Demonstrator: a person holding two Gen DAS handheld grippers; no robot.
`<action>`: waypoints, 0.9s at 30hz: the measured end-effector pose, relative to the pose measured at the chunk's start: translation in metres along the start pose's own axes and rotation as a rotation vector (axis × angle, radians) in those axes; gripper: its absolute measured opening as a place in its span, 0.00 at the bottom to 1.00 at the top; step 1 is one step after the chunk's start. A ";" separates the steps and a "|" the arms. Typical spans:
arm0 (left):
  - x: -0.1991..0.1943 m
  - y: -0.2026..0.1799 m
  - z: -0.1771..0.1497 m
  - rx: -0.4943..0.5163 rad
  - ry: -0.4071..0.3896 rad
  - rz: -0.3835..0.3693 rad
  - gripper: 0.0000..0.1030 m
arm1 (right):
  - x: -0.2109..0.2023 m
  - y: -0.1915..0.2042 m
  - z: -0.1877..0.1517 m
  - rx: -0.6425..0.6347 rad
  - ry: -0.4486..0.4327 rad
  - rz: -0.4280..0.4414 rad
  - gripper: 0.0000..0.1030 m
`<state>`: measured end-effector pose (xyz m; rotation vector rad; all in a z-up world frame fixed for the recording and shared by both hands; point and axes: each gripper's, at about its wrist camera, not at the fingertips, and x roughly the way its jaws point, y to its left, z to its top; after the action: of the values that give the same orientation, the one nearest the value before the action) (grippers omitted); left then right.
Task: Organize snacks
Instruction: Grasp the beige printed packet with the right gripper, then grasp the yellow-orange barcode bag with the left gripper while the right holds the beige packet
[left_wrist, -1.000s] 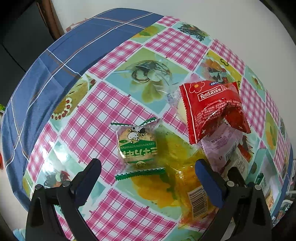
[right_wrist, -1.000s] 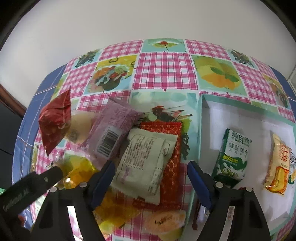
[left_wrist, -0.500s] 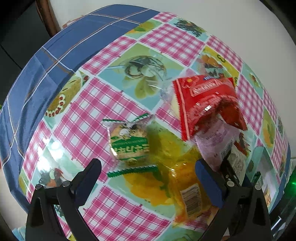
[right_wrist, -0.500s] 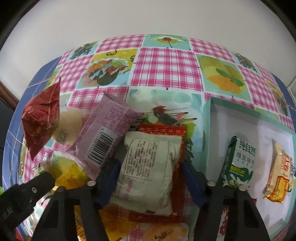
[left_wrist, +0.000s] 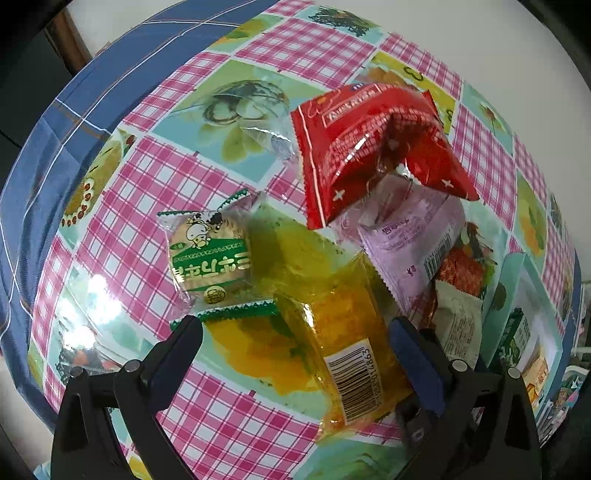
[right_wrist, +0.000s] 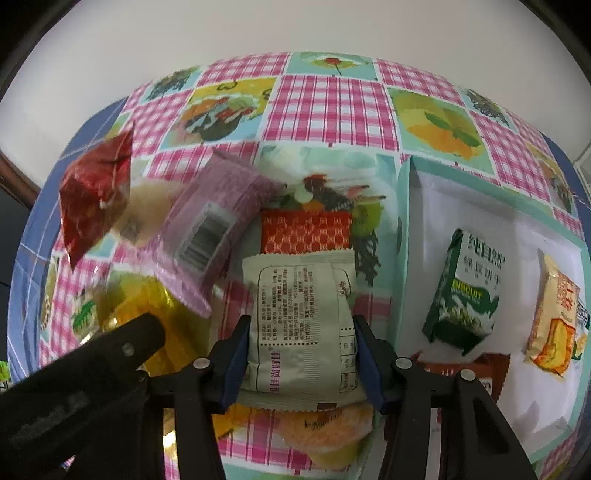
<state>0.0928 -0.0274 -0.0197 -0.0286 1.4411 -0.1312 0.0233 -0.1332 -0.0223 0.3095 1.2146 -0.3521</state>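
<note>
My right gripper (right_wrist: 301, 350) is shut on a pale grey-green snack packet (right_wrist: 299, 314) that lies on a red-orange packet (right_wrist: 306, 232). Left of it lie a purple packet (right_wrist: 210, 232), a red packet (right_wrist: 96, 192) and a yellow packet (right_wrist: 147, 306). My left gripper (left_wrist: 295, 354) is open, its jaws wide apart, low over the yellow packet (left_wrist: 343, 343). A green-and-gold round biscuit packet (left_wrist: 210, 258) lies ahead of its left finger. The red packet (left_wrist: 369, 147) and the purple packet (left_wrist: 406, 243) lie beyond.
A white tray with a teal rim (right_wrist: 402, 236) stands at the right and holds a green biscuit packet (right_wrist: 465, 291) and a yellow-orange packet (right_wrist: 554, 314). An orange jelly cup (right_wrist: 325, 428) lies under my right gripper. The chequered tablecloth (left_wrist: 147, 206) ends in a blue border at the left.
My right gripper has moved forward and closed on the pale packet. My left gripper has moved in closer over the yellow packet and stays open.
</note>
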 end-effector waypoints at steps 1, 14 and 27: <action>0.001 -0.002 -0.001 0.004 -0.001 0.000 0.97 | -0.001 0.001 -0.001 -0.005 0.005 -0.002 0.54; 0.016 -0.024 -0.019 0.038 0.031 -0.026 0.65 | -0.004 0.004 -0.009 -0.023 0.029 0.011 0.54; 0.021 -0.022 -0.023 0.036 0.014 -0.058 0.40 | -0.006 0.007 -0.010 -0.037 0.039 0.016 0.54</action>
<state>0.0706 -0.0501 -0.0416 -0.0401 1.4523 -0.2059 0.0156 -0.1223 -0.0193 0.2954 1.2545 -0.3111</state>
